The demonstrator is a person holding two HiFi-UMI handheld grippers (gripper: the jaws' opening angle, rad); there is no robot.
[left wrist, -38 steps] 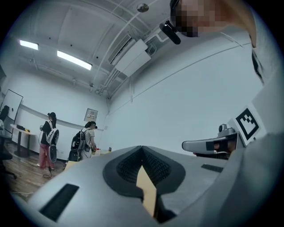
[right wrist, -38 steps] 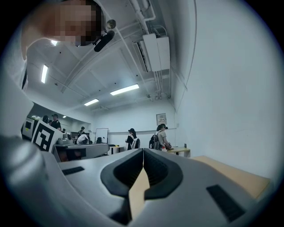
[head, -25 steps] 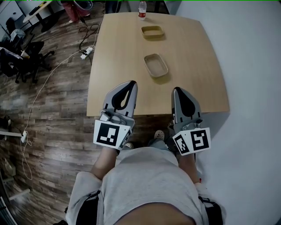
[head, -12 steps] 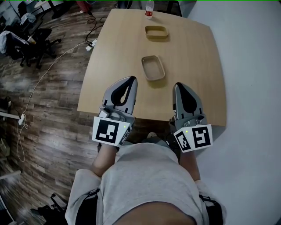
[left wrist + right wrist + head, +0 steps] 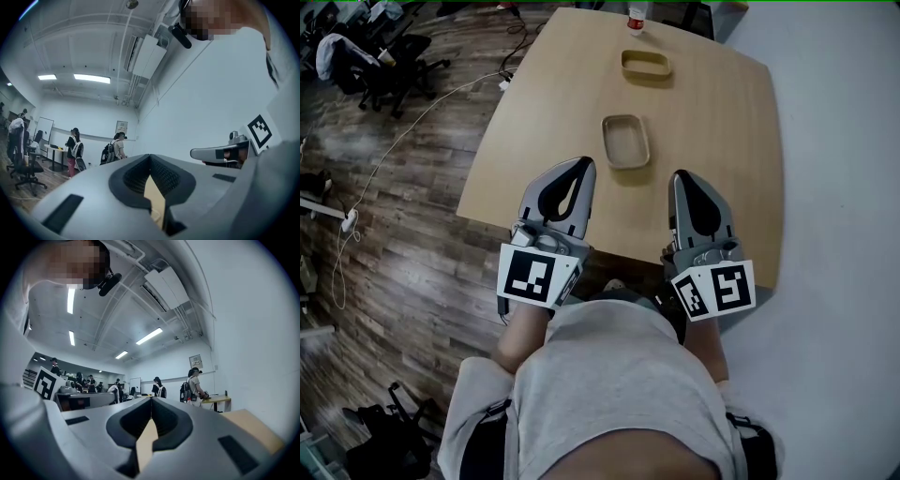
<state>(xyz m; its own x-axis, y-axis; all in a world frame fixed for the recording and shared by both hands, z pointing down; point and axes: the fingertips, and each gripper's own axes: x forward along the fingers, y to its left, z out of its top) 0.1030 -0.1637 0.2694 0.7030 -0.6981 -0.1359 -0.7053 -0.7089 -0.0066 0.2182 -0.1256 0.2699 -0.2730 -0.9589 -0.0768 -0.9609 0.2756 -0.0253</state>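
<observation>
**A:** What are we gripping in the left hand-held gripper [image 5: 580,164]?

**B:** Nothing. Its jaws are pressing together empty, and the right hand-held gripper [image 5: 679,176] is closing on nothing too. We are holding both over the table [image 5: 534,122], by its near edge.

**A:** Where is the nearer tray [image 5: 626,141] lying?

**B:** On the table, at one o'clock from the left tips and eleven o'clock from the right, near both but apart. At twelve o'clock beyond it, the second tray [image 5: 646,64] and a bottle [image 5: 636,19] are sitting.
</observation>
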